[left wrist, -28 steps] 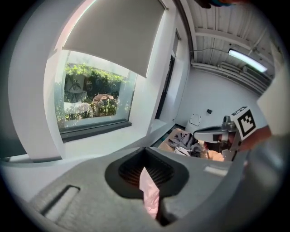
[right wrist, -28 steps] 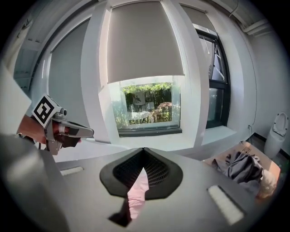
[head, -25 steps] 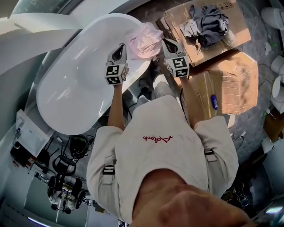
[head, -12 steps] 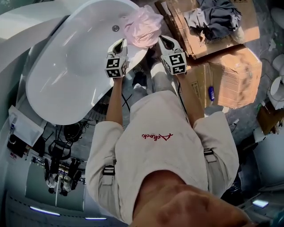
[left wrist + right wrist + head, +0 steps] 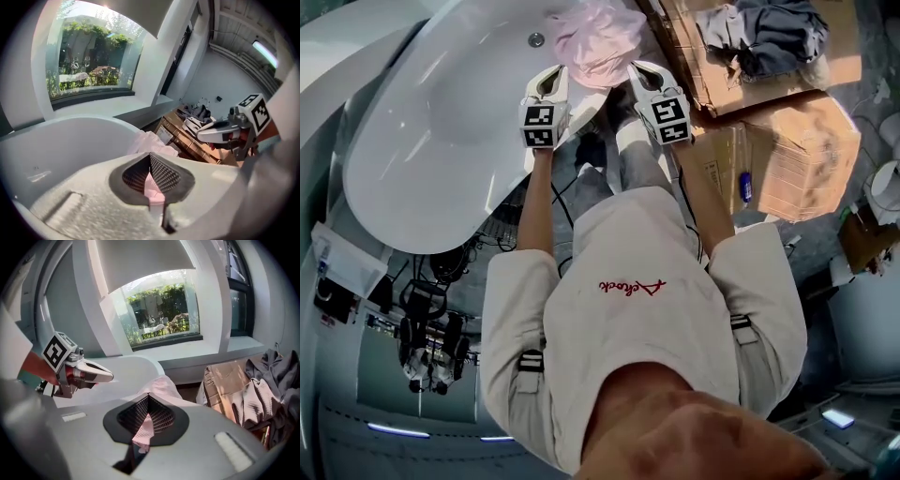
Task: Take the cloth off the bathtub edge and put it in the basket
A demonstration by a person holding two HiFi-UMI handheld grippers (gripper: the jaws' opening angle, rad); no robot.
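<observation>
Two claws pinch the pink cloth [image 5: 598, 42]: the left gripper [image 5: 552, 75] and the right gripper [image 5: 639, 71] each have jaws pressed together on a fold. The cloth sits bunched over the white bathtub [image 5: 441, 141] rim between their tips, beside cardboard boxes [image 5: 797, 141].

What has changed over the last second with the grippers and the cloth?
The left gripper and right gripper have sunk toward the tub rim, taking the cloth down with them. Unchanged: both stay shut on the cloth, nothing has been let go, and the boxes lie as before.
</observation>
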